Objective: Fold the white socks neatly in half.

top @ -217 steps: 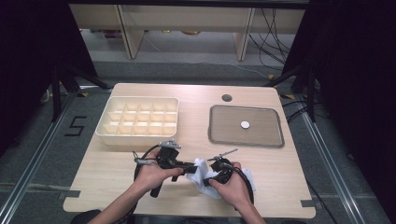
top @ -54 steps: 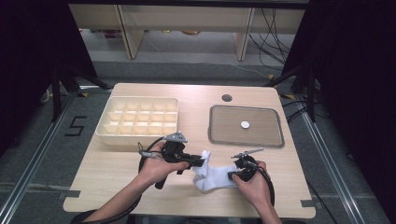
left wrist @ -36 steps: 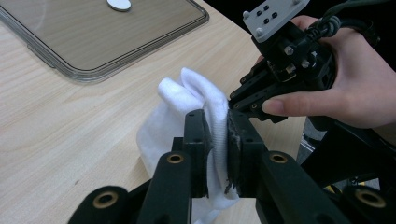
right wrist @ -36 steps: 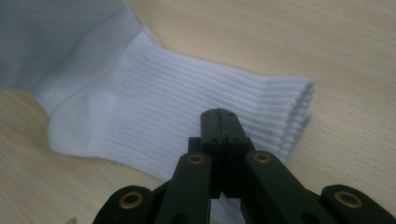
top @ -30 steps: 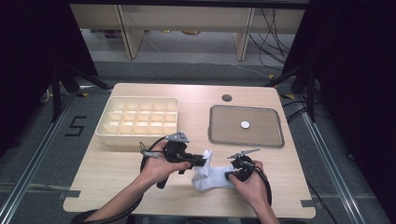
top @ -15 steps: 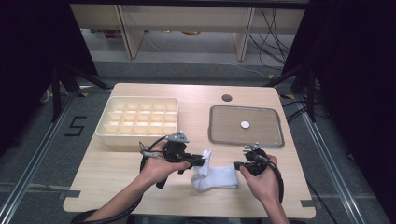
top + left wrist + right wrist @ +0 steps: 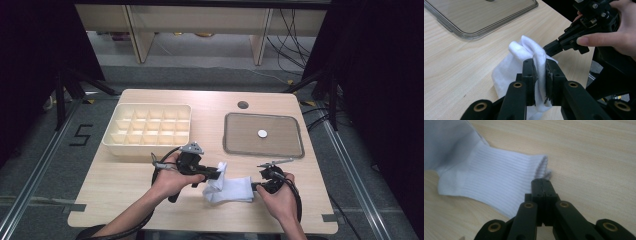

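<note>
A white sock (image 7: 227, 189) lies on the wooden table (image 7: 125, 200) near its front edge, one end bunched and lifted. My left gripper (image 7: 220, 172) is shut on that raised fold of the sock (image 7: 506, 72), and the fabric is pinched between its jaws (image 7: 539, 75). My right gripper (image 7: 255, 187) sits at the sock's other end with its jaws pressed together. Its tips (image 7: 541, 182) rest just short of the ribbed cuff of the sock (image 7: 486, 175), with no fabric seen between them. In the left gripper view, the right gripper (image 7: 550, 48) points in behind the fold.
A cream compartment tray (image 7: 110, 145) stands at the back left. A flat grey tray (image 7: 262, 152) holding a small white disc (image 7: 262, 133) lies at the back right, close behind the right hand. A round hole (image 7: 243, 105) is in the table's far edge.
The right gripper drew off to the right of the sock half a second ago and has now come back a little toward the cuff. The left gripper has kept hold of the sock.
</note>
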Motion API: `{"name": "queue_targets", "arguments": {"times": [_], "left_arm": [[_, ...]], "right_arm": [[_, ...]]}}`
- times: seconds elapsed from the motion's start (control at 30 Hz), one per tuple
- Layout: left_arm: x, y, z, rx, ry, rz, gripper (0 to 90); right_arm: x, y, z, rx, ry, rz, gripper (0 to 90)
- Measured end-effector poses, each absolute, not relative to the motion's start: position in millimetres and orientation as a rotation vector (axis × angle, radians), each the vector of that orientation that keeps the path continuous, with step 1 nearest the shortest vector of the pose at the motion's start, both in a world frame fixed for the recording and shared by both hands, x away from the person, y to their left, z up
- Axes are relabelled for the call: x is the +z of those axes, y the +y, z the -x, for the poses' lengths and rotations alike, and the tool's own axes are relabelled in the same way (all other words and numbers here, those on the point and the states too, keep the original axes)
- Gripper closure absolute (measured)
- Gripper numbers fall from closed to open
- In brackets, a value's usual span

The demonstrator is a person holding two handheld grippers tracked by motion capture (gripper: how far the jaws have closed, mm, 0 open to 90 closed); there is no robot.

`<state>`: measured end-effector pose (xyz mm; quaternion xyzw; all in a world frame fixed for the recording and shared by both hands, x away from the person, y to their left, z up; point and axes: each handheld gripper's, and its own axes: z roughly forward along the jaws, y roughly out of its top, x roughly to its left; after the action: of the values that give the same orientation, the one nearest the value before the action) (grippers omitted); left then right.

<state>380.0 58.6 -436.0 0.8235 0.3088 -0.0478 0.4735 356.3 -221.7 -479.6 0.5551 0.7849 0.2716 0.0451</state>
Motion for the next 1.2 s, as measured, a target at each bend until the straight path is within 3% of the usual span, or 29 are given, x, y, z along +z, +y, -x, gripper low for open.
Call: {"name": "queue_targets", "arguments": {"times": [1.2], "left_arm": [[-445, 41, -380, -0.105, 0.728, -2.047, 78.7]], "right_arm": [[-485, -211, -355, 0.828, 2.428, -1.662, 90.0]]}}
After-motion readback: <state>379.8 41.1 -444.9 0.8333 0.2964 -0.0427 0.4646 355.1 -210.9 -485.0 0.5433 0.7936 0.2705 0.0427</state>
